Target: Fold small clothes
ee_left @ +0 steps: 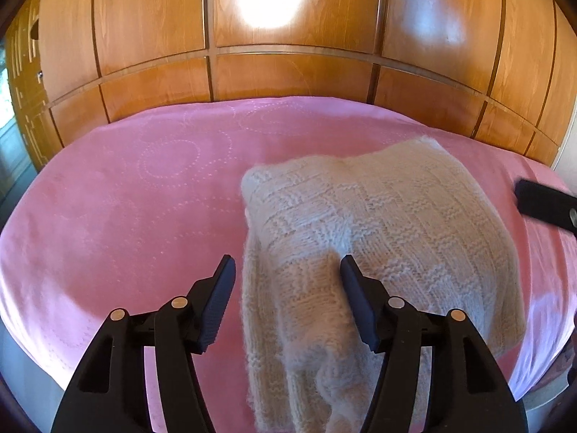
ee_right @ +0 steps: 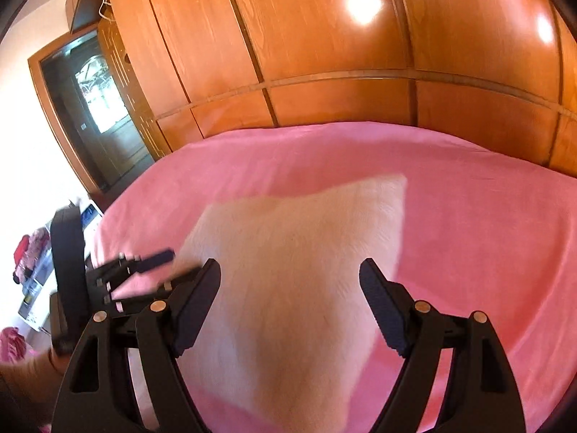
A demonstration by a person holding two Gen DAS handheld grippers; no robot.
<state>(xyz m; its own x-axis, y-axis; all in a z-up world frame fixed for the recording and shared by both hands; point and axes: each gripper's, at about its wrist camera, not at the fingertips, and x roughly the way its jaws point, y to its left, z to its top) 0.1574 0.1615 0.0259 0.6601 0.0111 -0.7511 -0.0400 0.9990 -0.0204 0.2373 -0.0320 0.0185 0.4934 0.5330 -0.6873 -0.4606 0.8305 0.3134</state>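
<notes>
A cream knitted garment (ee_left: 378, 223) lies folded on the pink bedspread (ee_left: 126, 198). A narrower knitted part runs toward the camera between my left fingers. My left gripper (ee_left: 286, 265) is open, its jaws on either side of that part and holding nothing. In the right wrist view the garment (ee_right: 295, 270) is blurred and lies under my right gripper (ee_right: 290, 270), which is open and empty above it. The left gripper (ee_right: 158, 258) shows there at the garment's left edge. A right finger (ee_left: 541, 205) shows at the right edge of the left wrist view.
A wooden wardrobe (ee_left: 288, 54) stands along the far side of the bed. A dark doorway (ee_right: 93, 108) is at the far left in the right wrist view. Boxes and red items (ee_right: 32, 263) sit beside the bed's left edge.
</notes>
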